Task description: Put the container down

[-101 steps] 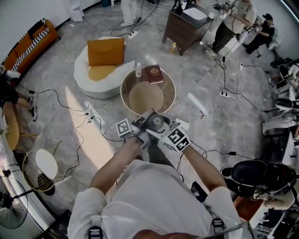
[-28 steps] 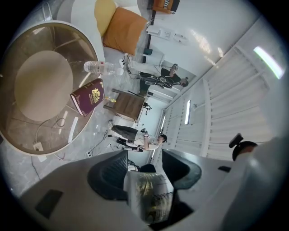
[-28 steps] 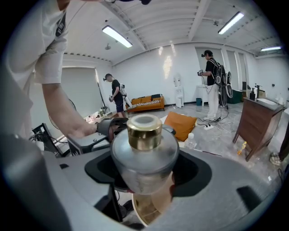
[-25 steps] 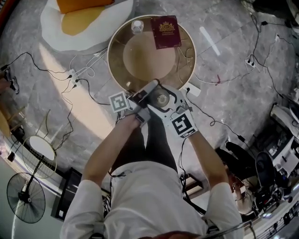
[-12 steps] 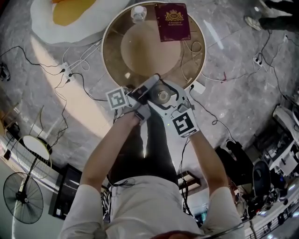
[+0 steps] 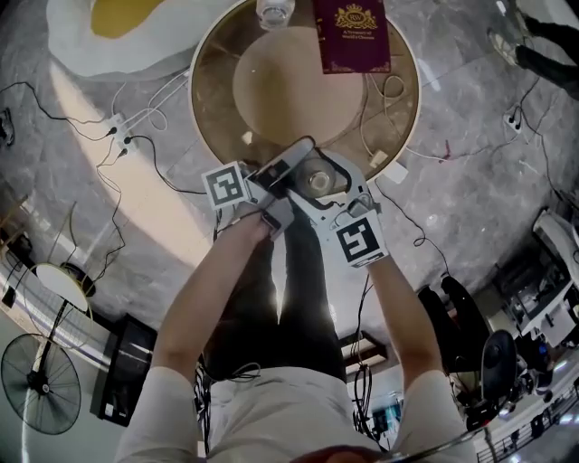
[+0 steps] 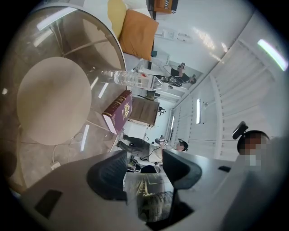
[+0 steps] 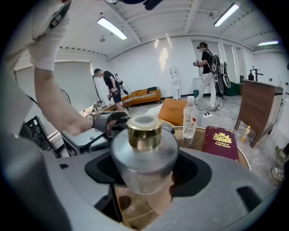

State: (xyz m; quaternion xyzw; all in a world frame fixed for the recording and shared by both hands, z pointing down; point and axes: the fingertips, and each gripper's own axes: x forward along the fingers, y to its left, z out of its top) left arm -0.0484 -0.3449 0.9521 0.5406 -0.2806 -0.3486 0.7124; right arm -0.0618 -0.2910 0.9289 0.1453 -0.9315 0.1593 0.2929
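Note:
The container [image 6: 315, 181] is a round frosted-glass bottle with a gold neck [image 8: 143, 131]. It is held over the near rim of the round glass table [image 6: 210, 108]. My right gripper [image 6: 318, 192] is shut on its body [image 8: 143, 158] and holds it upright. My left gripper [image 6: 288, 174] comes in from the left. Clear glass [image 7: 146, 198] sits pinched between its dark fingers [image 7: 106, 173], so it grips the same container. In the right gripper view the left gripper [image 8: 106, 126] shows just behind the bottle.
A maroon book [image 6: 353, 32] and a clear water bottle [image 6: 274, 11] lie at the table's far side. Cables and a power strip [image 6: 118, 127] run over the floor on the left. A fan [image 6: 41, 380] stands at the lower left. People stand in the background [image 8: 110, 85].
The view has closed in on the table and tilted down. Both grippers still hold the container together, now over the table's near rim instead of short of it.

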